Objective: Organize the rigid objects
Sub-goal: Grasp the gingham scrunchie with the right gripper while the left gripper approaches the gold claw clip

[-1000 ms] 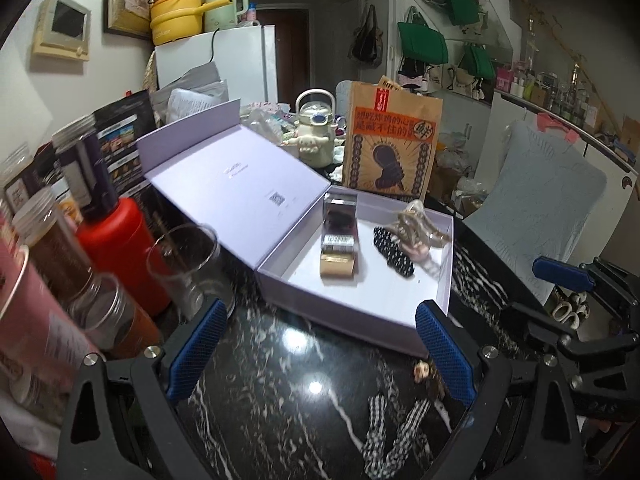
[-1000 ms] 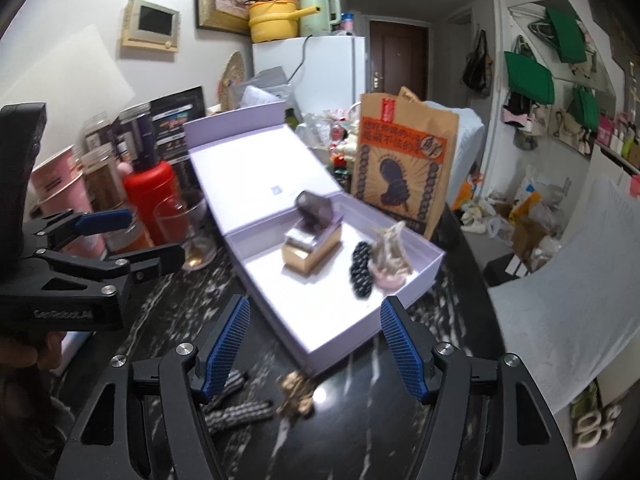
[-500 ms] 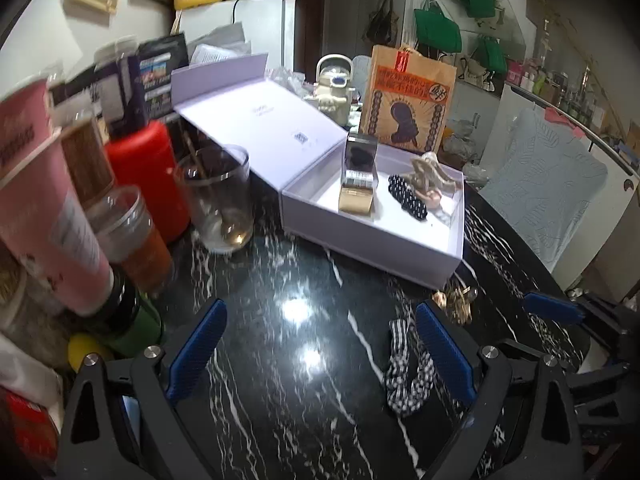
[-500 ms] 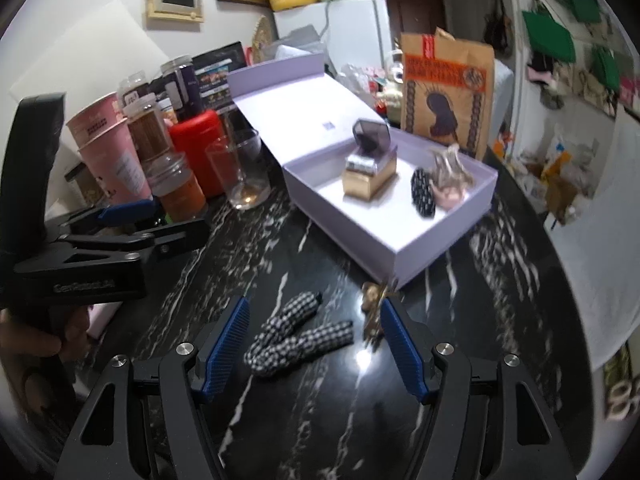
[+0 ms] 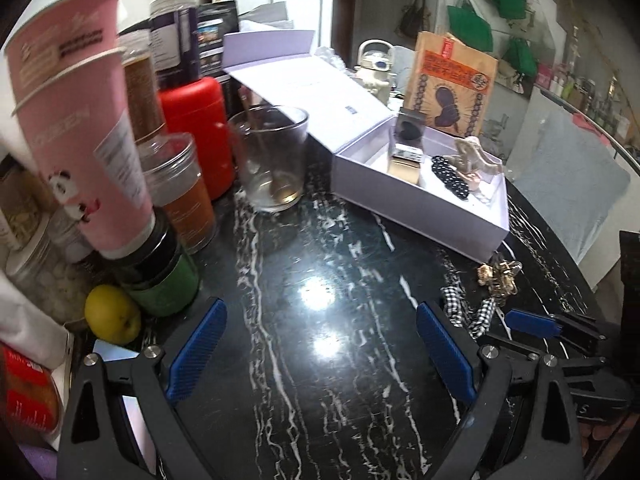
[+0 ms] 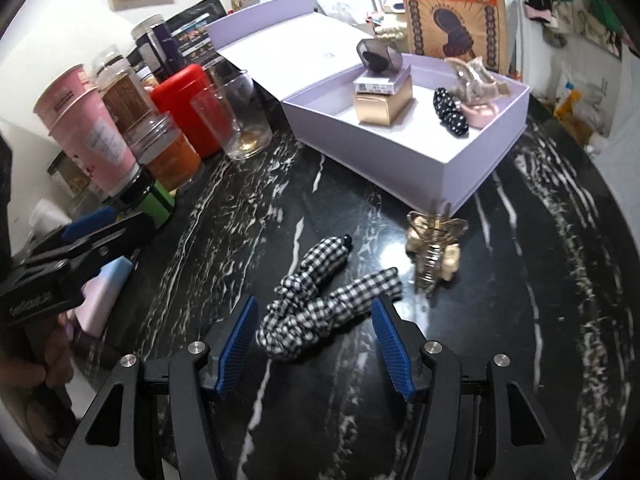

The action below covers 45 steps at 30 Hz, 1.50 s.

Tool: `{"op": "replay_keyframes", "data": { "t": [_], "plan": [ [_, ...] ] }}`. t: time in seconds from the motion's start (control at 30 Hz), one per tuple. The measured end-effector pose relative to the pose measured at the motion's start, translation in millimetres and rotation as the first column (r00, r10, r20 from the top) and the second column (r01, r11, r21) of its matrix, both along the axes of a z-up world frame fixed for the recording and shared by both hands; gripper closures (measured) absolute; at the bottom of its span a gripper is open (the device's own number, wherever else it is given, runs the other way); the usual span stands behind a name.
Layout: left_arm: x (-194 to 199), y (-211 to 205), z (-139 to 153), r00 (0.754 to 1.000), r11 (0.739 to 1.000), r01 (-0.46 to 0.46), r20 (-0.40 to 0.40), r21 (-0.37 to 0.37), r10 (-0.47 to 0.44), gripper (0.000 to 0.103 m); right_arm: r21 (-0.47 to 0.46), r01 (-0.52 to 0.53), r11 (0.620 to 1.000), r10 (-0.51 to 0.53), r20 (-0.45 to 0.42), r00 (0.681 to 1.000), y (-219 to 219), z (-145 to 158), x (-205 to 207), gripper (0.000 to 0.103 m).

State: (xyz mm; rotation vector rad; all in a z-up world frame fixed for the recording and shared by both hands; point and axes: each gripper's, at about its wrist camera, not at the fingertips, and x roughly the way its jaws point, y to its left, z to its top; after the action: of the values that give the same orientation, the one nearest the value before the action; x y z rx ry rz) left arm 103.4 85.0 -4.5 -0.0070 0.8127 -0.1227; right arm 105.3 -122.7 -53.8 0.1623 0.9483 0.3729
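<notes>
A black-and-white checked hair bow [image 6: 320,300] lies on the black marble table, right between the fingers of my open right gripper [image 6: 316,344]. A gold claw clip [image 6: 434,246] lies just beyond it. The open lilac box [image 6: 460,168] holds a gold and silver box stack [image 6: 382,96], a black dotted clip [image 6: 450,110] and a beige claw clip [image 6: 476,78]. My left gripper [image 5: 320,354] is open and empty over bare table; the bow [image 5: 466,310] and gold clip [image 5: 498,274] lie to its right.
Along the left stand pink paper cups [image 5: 80,148], a red canister [image 5: 196,136], a glass [image 5: 272,160], jars [image 5: 182,192] and a yellow fruit [image 5: 112,320]. A brown paper bag [image 6: 452,12] stands behind the box.
Both grippers have pulled back from the box toward the table's near side. The right gripper has come down over the checked bow, which now lies between its fingers.
</notes>
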Motion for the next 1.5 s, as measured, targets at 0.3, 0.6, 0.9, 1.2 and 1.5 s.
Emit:
{"op": "replay_keyframes", "data": {
  "t": [0.3,0.6,0.9,1.2,1.5],
  "plan": [
    [7.9,11.8,-10.1,0.999,0.999,-0.045,-0.017,0.02,0.046,0.006,-0.047,0.036,0.998,-0.036,-0.012,0.999,18.7,-9.7,15.1,0.043],
    [11.4,13.3,-16.0,0.999,0.999,-0.038,-0.026,-0.015,0.038,0.006,-0.066,0.07,0.995,-0.072,-0.024,0.997,12.8,-12.9,8.2,0.043],
    [5.9,19.9,-18.0,0.996,0.996,-0.087,-0.028,-0.008,0.087,0.006,-0.094,0.048,0.994,-0.051,-0.03,0.998,29.4,-20.2,28.0,0.043],
    [10.8,13.9,-26.6,0.994,0.995,-0.097,-0.056,0.0,0.097,0.006,-0.189,0.029,0.982,-0.02,0.048,0.999,35.8,-25.0,24.2,0.056],
    [17.3,-10.8,-29.4,0.997,0.999,-0.037,-0.071,-0.015,0.036,0.006,-0.092,-0.072,0.993,0.079,0.075,0.994,15.1,-14.2,12.8,0.079]
  ]
}}
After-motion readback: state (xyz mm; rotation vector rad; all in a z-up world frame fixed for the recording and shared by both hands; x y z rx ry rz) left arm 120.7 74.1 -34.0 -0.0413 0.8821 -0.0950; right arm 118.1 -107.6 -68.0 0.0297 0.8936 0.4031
